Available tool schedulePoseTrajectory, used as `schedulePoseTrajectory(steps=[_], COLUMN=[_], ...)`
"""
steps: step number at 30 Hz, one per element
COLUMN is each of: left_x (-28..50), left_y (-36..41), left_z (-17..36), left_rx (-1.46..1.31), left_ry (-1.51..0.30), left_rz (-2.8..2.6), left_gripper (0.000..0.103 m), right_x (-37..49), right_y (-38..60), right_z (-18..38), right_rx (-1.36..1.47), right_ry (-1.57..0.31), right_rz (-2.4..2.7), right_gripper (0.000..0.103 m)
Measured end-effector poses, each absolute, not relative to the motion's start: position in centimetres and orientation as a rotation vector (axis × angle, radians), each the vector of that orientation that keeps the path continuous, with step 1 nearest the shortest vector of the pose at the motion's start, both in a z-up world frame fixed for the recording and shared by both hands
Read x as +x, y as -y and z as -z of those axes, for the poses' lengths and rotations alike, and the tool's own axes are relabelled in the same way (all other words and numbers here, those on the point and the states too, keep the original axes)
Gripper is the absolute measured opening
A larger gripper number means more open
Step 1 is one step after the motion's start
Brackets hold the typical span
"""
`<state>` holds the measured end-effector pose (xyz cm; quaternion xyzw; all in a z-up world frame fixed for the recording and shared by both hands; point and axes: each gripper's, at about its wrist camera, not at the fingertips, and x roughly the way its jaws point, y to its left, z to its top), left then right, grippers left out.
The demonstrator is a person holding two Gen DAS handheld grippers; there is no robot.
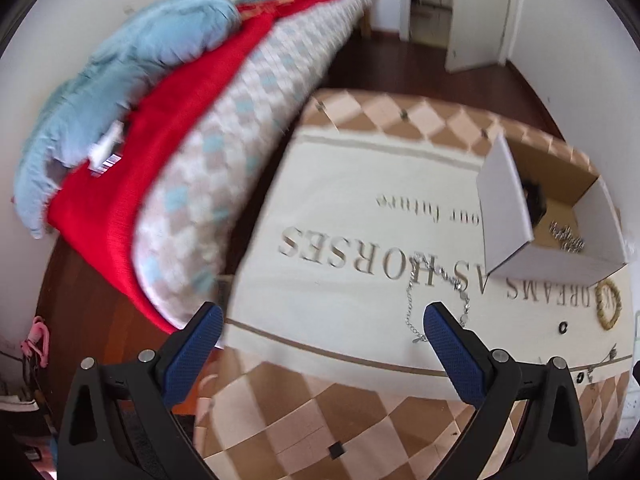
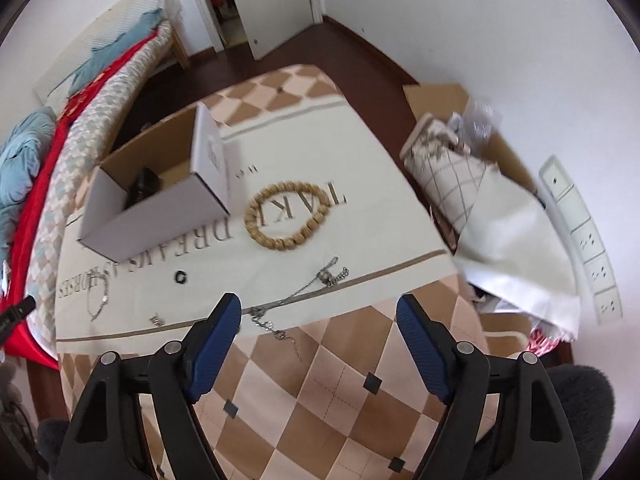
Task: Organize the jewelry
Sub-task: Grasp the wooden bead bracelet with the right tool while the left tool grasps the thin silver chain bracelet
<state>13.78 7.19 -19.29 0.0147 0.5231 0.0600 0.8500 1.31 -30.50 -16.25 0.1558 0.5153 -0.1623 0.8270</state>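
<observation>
A table under a cream cloth (image 2: 360,184) printed with letters carries loose jewelry. A wooden bead bracelet (image 2: 286,216) lies in the middle, and also shows as the bead bracelet (image 1: 609,304) at the right of the left wrist view. A silver chain bracelet (image 1: 440,296) lies just beyond my left gripper (image 1: 322,320), which is open and holds nothing. A silver necklace (image 2: 300,296) stretches between the fingers of my right gripper (image 2: 320,312), open above it without touching. A small black ring (image 2: 181,277) lies to the left. An open white cardboard box (image 2: 160,208) holds a dark item and some chain.
A bed with red, blue and checked bedding (image 1: 160,140) runs along the table's left side. Cushions and a cardboard box (image 2: 460,168) crowd the floor at the table's right, near a white power strip (image 2: 580,232). An open door (image 2: 276,4) stands at the back.
</observation>
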Motion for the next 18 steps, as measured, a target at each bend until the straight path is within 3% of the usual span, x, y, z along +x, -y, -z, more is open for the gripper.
schedulePoseTrajectory(steps=[6,8,9,11,12,13,15,18], left_x=[17.9,18.9,19.3,19.7,19.9,20.0,20.1,20.0], left_y=[-4.9,-4.1,-3.6,-3.2,-2.9,-2.6,-2.4,-2.4], left_z=[23.7,24.8,25.3,25.5,25.5,25.3,25.3,25.5], left_rx=[0.046,0.057,0.067,0.053,0.049,0.052,0.058,0.044], left_ry=[-1.212,-1.240,-1.255,-1.248,-1.248,-1.240,-1.244,-1.256], left_rz=[-0.029,-0.002,0.015,0.040,0.059,0.077,0.105,0.133], left_gripper=[0.093,0.085,0.075,0.065,0.053,0.032,0.001,0.000], right_x=[3.5,4.3,4.7,5.6,6.1,6.5,7.4,9.0], right_y=[31.5,32.1,32.4,33.3,33.6,33.9,34.3,34.5], right_z=[17.4,17.8,17.9,18.5,18.8,19.1,19.5,20.3], right_rx=[0.332,0.342,0.345,0.374,0.382,0.385,0.385,0.382], right_ry=[-1.110,-1.112,-1.115,-1.114,-1.117,-1.119,-1.119,-1.120], right_rz=[0.363,0.377,0.382,0.394,0.397,0.403,0.410,0.427], right_gripper=[0.082,0.082,0.082,0.082,0.082,0.082,0.082,0.082])
